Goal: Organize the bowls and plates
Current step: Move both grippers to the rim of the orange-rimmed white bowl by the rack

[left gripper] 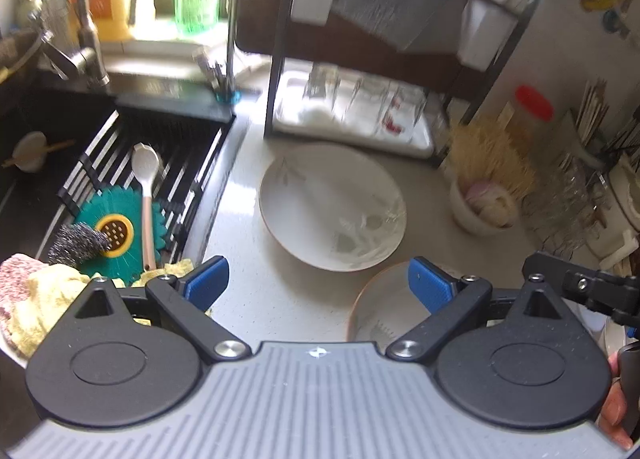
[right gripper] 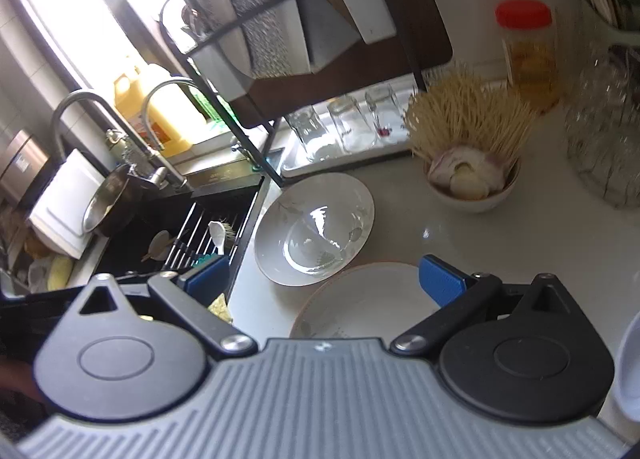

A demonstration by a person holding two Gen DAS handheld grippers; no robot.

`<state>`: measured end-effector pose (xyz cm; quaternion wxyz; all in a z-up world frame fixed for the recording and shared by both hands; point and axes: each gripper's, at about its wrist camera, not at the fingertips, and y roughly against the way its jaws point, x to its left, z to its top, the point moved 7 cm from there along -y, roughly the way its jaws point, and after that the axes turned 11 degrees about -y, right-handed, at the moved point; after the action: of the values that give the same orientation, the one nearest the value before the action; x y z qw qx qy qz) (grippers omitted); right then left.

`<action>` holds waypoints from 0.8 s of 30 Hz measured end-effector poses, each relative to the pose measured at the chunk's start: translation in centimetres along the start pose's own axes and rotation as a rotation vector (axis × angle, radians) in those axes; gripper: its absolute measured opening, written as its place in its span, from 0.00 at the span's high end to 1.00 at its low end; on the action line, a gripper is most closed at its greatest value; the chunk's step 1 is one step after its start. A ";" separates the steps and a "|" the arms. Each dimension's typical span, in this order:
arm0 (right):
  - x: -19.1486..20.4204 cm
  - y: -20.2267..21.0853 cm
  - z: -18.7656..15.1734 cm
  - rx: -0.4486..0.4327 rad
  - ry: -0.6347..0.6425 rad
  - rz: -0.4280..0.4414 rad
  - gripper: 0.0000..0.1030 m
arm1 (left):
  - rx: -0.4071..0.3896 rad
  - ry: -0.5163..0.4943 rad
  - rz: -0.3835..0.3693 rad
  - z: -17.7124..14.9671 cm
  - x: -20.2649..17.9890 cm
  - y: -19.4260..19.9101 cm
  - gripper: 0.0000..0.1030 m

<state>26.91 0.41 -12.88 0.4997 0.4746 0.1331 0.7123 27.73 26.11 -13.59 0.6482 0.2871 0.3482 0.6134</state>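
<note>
Now, left wrist view: the left gripper (left gripper: 318, 285) hangs with fingers spread wide, empty, over the desk (left gripper: 256, 299); a leaf-patterned plate (left gripper: 332, 207) lies ahead, a brown-rimmed bowl (left gripper: 384, 307) just nearer. Right wrist view: the right gripper (right gripper: 324, 277) gapes empty above that bowl (right gripper: 368, 303), plate (right gripper: 316, 227) beyond.

Near plate (right gripper: 368, 303) half behind gripper (right gripper: 324, 279)

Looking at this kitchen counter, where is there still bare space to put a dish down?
Bare counter runs between the sink and the large leaf-patterned plate. Another free patch lies right of that plate, in front of the small bowl holding toothpicks. The back is crowded: the rack over upturned glasses, a red-lidded jar, and glassware at right.
</note>
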 end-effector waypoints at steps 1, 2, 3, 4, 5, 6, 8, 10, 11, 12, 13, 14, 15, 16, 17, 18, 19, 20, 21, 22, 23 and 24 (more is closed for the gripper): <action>0.0 -0.4 0.0 0.002 -0.016 -0.007 0.02 | 0.010 -0.005 -0.010 0.1 0.4 -0.6 0.05; 0.0 -0.8 0.1 -0.001 -0.030 -0.014 0.03 | 0.015 -0.010 -0.018 0.3 0.7 -1.1 0.05; 0.0 -1.2 0.2 -0.006 -0.041 -0.021 0.03 | 0.022 -0.014 -0.026 0.6 0.9 -1.7 0.05; -0.1 -1.6 0.4 -0.009 -0.052 -0.030 0.03 | 0.028 -0.016 -0.034 0.8 1.3 -2.2 0.05; -0.1 -2.0 0.5 -0.008 -0.067 -0.038 0.03 | 0.035 -0.017 -0.041 1.0 1.6 -2.7 0.05; -0.1 -2.5 0.6 -0.006 -0.082 -0.044 0.03 | 0.042 -0.016 -0.047 1.2 1.9 -3.2 0.05; -0.2 -3.4 0.7 0.000 -0.104 -0.057 0.03 | 0.060 -0.017 -0.066 1.5 2.5 -4.2 0.05; -0.1 -4.3 0.7 0.007 -0.123 -0.066 0.04 | 0.067 -0.016 -0.092 2.0 3.0 -5.2 0.05; -0.2 -4.9 0.7 0.012 -0.133 -0.071 0.04 | 0.072 -0.013 -0.101 2.2 3.3 -5.8 0.05; -0.3 -5.4 0.8 0.017 -0.142 -0.077 0.07 | 0.075 -0.005 -0.111 2.3 3.7 -6.4 0.05; -0.3 -6.0 0.9 0.018 -0.151 -0.084 0.09 | 0.079 0.002 -0.125 2.5 4.1 -7.3 0.05; -0.3 -6.5 1.1 0.010 -0.154 -0.090 0.09 | 0.091 0.010 -0.136 2.6 4.5 -8.2 0.05; -0.2 -7.0 1.3 -0.002 -0.149 -0.094 0.09 | 0.106 0.025 -0.149 2.7 4.8 -9.1 0.05; -0.1 -7.5 1.6 -0.010 -0.144 -0.098 0.09 | 0.116 0.042 -0.168 2.8 5.2 -9.9 0.05; -0.1 -7.9 1.8 -0.017 -0.143 -0.102 0.09 | 0.123 0.052 -0.181 2.9 5.5 -10.7 0.05; -0.2 -8.4 2.0 -0.021 -0.145 -0.107 0.09 | 0.128 0.056 -0.184 3.0 5.8 -11.3 0.05; -0.3 -9.0 2.1 -0.021 -0.147 -0.115 0.09 | 0.133 0.058 -0.183 3.1 6.1 -11.9 0.05; -0.4 -9.6 2.2 -0.018 -0.151 -0.127 0.09 | 0.141 0.059 -0.183 3.1 6.5 -12.5 0.05; -0.6 -10.2 2.0 -0.007 -0.158 -0.145 0.09 | 0.146 0.059 -0.189 3.2 6.7 -13.0 0.05; -0.8 -10.9 1.8 0.016 -0.166 -0.161 0.09 | 0.146 0.061 -0.193 3.3 7.0 -13.5 0.05; -0.9 -11.5 1.6 0.033 -0.172 -0.164 0.10 | 0.144 0.065 -0.196 3.5 7.4 -13.9 0.05; -0.9 -12.0 1.4 0.040 -0.177 -0.165 0.11 | 0.141 0.065 -0.204 3.6 7.6 -14.3 0.05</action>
<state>35.12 4.82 -20.61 0.5568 0.5329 0.1414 0.6212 39.21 32.73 -23.66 0.6738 0.2749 0.4389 0.5271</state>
